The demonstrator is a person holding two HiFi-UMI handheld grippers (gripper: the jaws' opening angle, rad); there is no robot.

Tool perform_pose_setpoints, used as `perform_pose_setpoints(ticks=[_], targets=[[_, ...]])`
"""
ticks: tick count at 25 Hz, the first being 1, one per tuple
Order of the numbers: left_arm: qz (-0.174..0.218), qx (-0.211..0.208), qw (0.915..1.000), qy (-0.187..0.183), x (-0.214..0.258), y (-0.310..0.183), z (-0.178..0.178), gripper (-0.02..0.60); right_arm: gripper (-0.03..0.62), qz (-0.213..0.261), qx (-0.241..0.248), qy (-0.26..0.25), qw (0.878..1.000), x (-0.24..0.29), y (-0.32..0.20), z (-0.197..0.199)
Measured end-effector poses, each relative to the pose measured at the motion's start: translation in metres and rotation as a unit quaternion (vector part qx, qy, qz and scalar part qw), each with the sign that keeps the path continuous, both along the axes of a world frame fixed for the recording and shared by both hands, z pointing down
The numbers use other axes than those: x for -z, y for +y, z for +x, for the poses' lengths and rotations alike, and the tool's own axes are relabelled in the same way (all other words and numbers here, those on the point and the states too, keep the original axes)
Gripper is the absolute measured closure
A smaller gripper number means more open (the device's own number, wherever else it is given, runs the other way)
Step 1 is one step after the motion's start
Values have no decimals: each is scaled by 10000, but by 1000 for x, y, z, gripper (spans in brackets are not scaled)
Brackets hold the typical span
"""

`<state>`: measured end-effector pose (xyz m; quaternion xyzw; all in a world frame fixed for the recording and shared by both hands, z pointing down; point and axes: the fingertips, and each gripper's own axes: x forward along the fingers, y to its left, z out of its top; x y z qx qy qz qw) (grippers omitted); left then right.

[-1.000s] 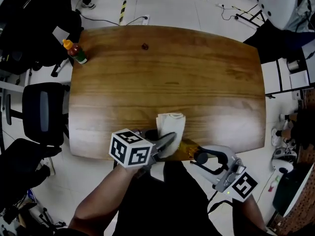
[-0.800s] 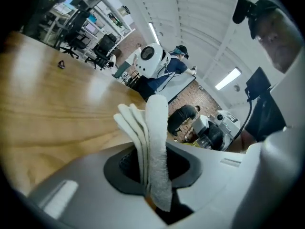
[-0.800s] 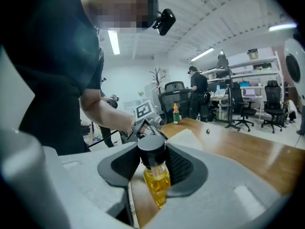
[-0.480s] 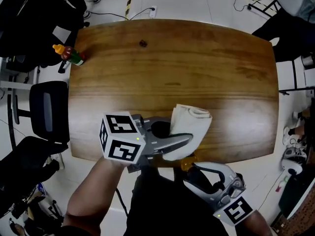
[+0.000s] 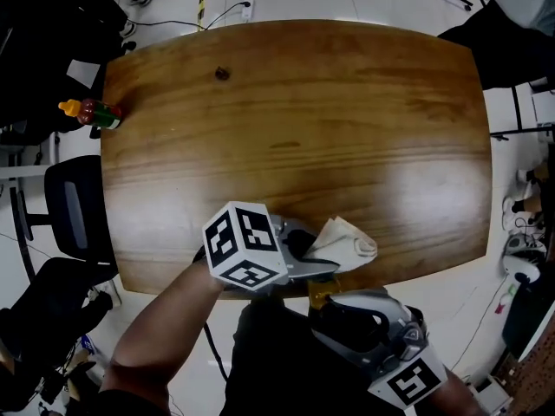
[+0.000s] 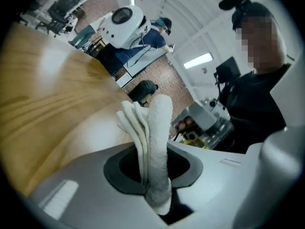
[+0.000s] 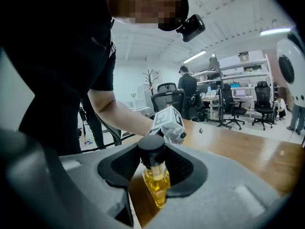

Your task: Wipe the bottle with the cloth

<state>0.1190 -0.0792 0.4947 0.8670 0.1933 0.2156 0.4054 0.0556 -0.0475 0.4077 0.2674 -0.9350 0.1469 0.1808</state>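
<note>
A folded white cloth (image 5: 349, 242) (image 6: 153, 132) stands up between the jaws of my left gripper (image 5: 323, 264) (image 6: 153, 173), which is shut on it just over the wooden table's (image 5: 303, 128) near edge. Directly below it in the head view, off the table's edge, my right gripper (image 5: 328, 306) (image 7: 155, 175) is shut on a small bottle (image 5: 317, 295) (image 7: 155, 175) of yellow liquid with a black cap, held upright. The cloth hangs close beside the bottle's top; I cannot tell whether they touch. The left gripper's marker cube (image 7: 168, 123) shows behind the bottle in the right gripper view.
A red sauce bottle (image 5: 89, 112) with an orange cap lies at the table's far left edge. A small dark object (image 5: 223, 74) sits near the far edge. A black office chair (image 5: 76, 204) stands left of the table. People and desks show beyond the table.
My left gripper has swung to the right with the cloth and rolled, bringing the cloth over towards the bottle. The right gripper and bottle have stayed put.
</note>
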Motion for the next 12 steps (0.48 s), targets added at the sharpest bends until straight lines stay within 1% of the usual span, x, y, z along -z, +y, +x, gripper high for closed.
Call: perform_pose_setpoints(ticks=[1,2,6,10,12], targets=[[98,-46,9999,-72,-8,4,0,479,445,6,-7,-2,10000,0,0,0],[100,-12,9999,-98,-12,6,0,479,445,13,-17,-9,10000,1,-1,0],[-18,185,9997,-167,-26,4,2,480,445,43,-106,-46,9999,2,-1,-1],[66,288,9985,-454,-44,1,4,480,445,83,-126,-69,9999,1,-1,-3],[131,342,9979,-541,-49,-1,4,482,445,79,-159,-98,9998,1,-1,-3]])
